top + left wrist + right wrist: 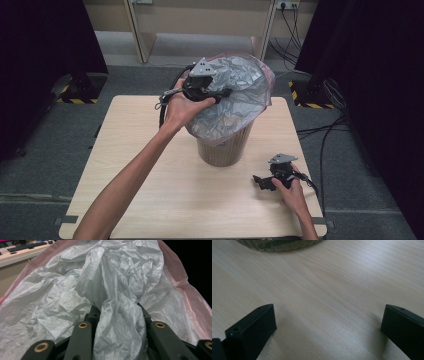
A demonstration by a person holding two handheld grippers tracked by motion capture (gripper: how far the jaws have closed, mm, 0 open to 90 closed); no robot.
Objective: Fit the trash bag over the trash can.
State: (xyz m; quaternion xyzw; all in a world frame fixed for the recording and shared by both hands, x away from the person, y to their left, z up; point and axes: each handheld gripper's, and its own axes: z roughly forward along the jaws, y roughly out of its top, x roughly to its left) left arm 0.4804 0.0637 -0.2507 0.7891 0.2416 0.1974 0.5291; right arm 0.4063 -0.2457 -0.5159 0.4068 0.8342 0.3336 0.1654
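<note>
The left gripper clamps a fold of the grey bin liner over the waste bin. The right gripper rests wide open and empty on the light wooden table, which stands on grey carpet.

The bin liner is silvery grey and crinkled all over, with a pale pink band along its rim. The waste bin under it is a dull brownish olive with fine vertical ribbing (its exact shade is hard to judge in the liner's shadow). The counter is light wood with a faint straight grain. The left hand-held gripper is black with a grey plate on top and brass-coloured rings at its joints; the right hand-held gripper is black too, likewise grey-plated. The floor is grey carpet, with yellow-and-black striped tape on it.
</note>
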